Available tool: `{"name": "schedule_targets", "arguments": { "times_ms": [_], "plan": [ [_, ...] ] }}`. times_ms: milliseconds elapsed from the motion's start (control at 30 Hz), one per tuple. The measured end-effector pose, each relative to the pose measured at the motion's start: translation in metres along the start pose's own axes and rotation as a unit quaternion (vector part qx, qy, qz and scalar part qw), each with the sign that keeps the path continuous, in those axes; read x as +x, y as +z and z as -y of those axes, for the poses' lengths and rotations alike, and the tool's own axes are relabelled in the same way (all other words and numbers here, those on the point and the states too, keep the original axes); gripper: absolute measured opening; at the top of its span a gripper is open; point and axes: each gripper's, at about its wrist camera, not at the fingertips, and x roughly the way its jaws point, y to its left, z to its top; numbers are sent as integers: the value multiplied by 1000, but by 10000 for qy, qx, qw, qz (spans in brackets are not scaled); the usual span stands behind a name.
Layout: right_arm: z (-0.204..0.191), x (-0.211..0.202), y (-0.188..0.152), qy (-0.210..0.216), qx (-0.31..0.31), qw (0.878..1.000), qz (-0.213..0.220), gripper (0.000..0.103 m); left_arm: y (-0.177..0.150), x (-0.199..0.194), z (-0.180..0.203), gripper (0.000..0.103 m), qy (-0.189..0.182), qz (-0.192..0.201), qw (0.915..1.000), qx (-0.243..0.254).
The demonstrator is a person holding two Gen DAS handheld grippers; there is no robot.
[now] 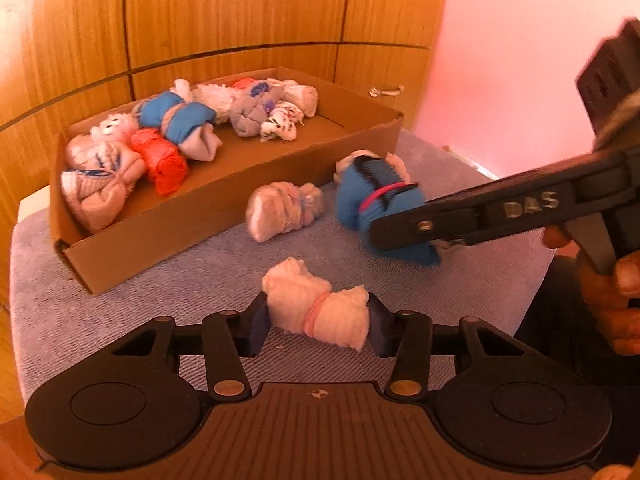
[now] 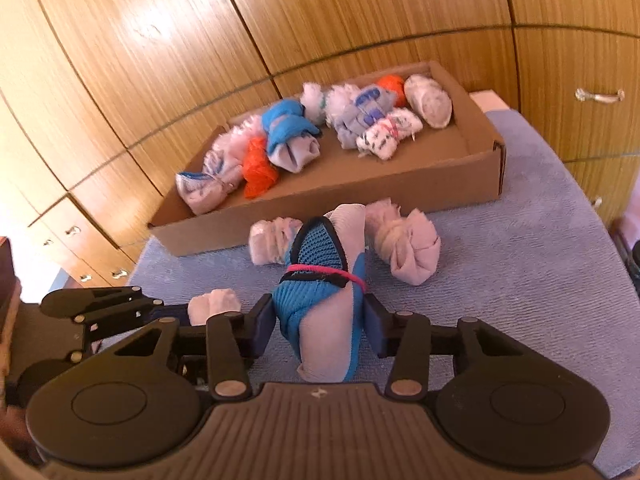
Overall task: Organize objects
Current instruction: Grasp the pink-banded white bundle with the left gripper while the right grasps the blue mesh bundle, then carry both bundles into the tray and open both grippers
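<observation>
Behind everything you have the wooden cabinet fronts (image 2: 160, 60), and in front of them a worktop covered with a blue-grey cloth (image 1: 120, 280). At the back of that cloth sits the open cardboard box (image 2: 360, 196), its long side towards you; inside it lie about ten rolled sock bundles in white, pink, blue and orange, crowded along the far wall, with the near strip of the box floor bare.

On the cloth in front of the box you have four loose bundles. Your right gripper (image 2: 320, 324) has its jaws closed in on the blue mesh sock bundle (image 2: 316, 280), the one bound with a pink band; both pads press against its sides and it stands tilted up between them. Just behind it, near the box wall, lie a pale pink bundle (image 2: 404, 240) on the right and a smaller white-and-pink bundle (image 2: 268, 242) on the left, both resting on the cloth and touched by neither gripper.

Your left gripper (image 1: 316, 322) is clamped on the small white fluffy bundle (image 1: 316, 308), tied at its middle with a pink band; a pad presses each end. This bundle lies low at the cloth, nearer to you than the others, well apart from the box.
</observation>
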Motion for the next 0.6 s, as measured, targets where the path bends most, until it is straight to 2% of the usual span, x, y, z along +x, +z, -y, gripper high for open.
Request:
{"name": "schedule_targets", "arguments": {
  "times_ms": [167,333,467,600],
  "plan": [
    [4,-26,8,68,-71,9996,264,43,8,-15,-8,55,136,97,9999,-23],
    [0,-45,37,68,-408,9977,541,43,33,-30,-26,55,344,230,9991,-93],
    [-14,-43,66,182,-1028,9925,629,43,68,-35,-46,55,546,334,9978,-184],
    [-32,-28,94,369,-1674,9831,644,43,97,-23,-70,55,556,202,9976,-347]
  ]
}}
